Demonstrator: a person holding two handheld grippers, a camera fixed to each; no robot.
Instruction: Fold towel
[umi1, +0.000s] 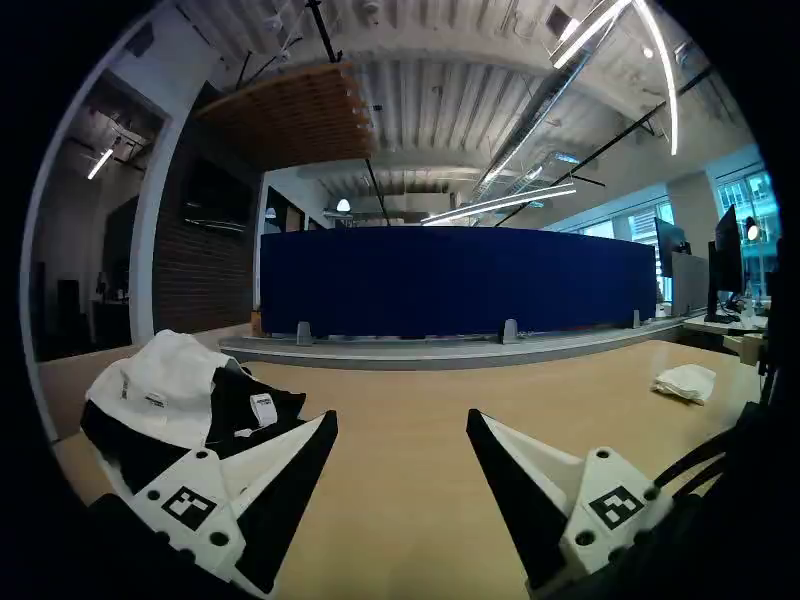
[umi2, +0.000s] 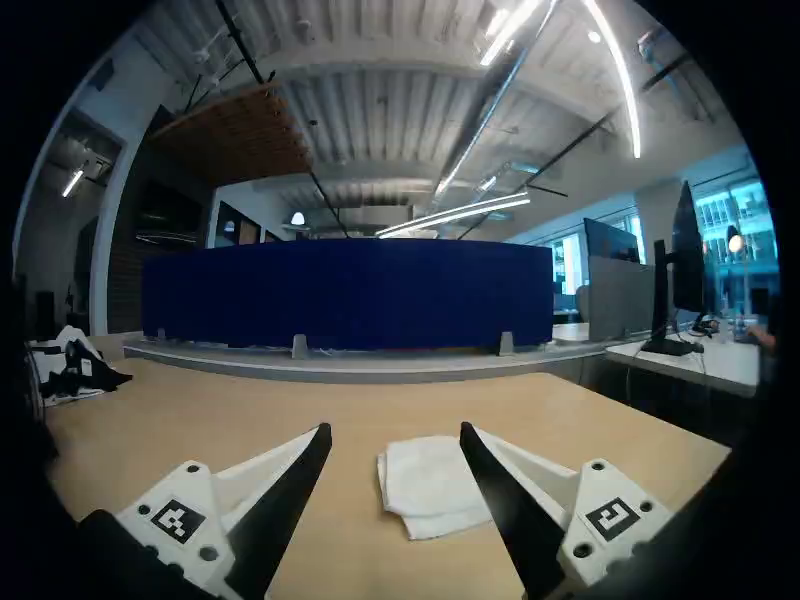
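Towel (umi2: 425, 490) lies flat on the tabletop (umi2: 250, 410), compact and layered, so the fold looks done or close to it. Right gripper (umi2: 395, 428) hovers just over it, fingers wide, gripping nothing. The towel's right edge runs behind the right finger; can't tell if they touch. That open stance fits either a release or a setup for one more pinch. Left gripper (umi1: 400, 415) sits over bare tabletop, fingers wide and empty, well apart from the towel (umi1: 686, 382), so it's out of the way. A black-and-white pile (umi1: 180, 400) lies beside its left finger, off the work area. A divider (umi1: 450, 280) backs the tabletop.
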